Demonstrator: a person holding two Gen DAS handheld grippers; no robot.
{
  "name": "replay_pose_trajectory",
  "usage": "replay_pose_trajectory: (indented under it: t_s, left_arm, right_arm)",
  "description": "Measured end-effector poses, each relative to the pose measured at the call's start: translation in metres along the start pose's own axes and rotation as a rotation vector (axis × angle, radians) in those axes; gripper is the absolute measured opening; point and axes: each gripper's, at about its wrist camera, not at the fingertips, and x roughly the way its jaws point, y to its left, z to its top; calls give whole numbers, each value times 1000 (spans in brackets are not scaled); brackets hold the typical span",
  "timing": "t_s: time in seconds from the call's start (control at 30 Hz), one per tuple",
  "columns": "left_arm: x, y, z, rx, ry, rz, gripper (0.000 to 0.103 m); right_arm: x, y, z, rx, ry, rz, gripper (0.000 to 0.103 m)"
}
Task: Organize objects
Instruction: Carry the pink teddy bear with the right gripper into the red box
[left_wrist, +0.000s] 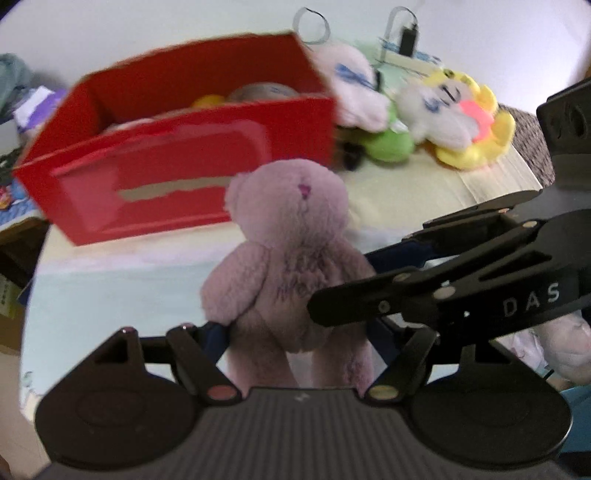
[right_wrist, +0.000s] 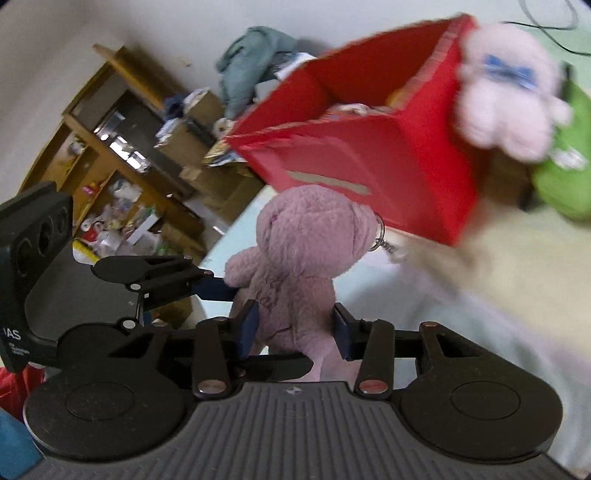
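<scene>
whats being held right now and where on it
The pink teddy bear: the left gripper and the right gripper both clamp its lower body, near the hips, from different sides.

Both wrist views are evenly and softly lit by diffuse indoor light, with no hard shadows and no strong glare. Motion blur smears the far red box (left_wrist: 177, 147) and the plush toys (left_wrist: 454, 118) at far right; the near pink bear (left_wrist: 291, 266) is only slightly soft. Fisheye distortion bends straight edges toward the rounded, darkened corners. In the right wrist view the far-left wooden shelf (right_wrist: 110, 155) stays fairly sharp.
</scene>
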Motion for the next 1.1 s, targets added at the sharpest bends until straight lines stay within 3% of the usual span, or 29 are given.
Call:
replay_pose_trajectory:
  t_s: [0.13, 0.3, 0.5, 0.63, 0.9, 1.1]
  left_arm:
    - [-22, 29, 2, 3, -44, 16, 77]
    - [-56, 67, 13, 78, -115, 37, 78]
    - [-82, 116, 33, 135, -230, -6, 78]
    - [-85, 135, 54, 195, -299, -38, 78]
    - [-62, 157, 109, 274, -361, -75, 80]
    - [-28, 170, 139, 242, -327, -72, 80]
  right_arm:
    - [16, 22, 18, -23, -21, 36, 45]
    - [37, 55, 41, -35, -97, 63, 44]
    - [52, 80, 69, -31, -225, 40, 43]
    - [59, 88, 90, -33, -324, -20, 42]
    - [71, 79, 130, 15, -448, -186, 42]
    - [92, 59, 159, 49, -441, -262, 42]
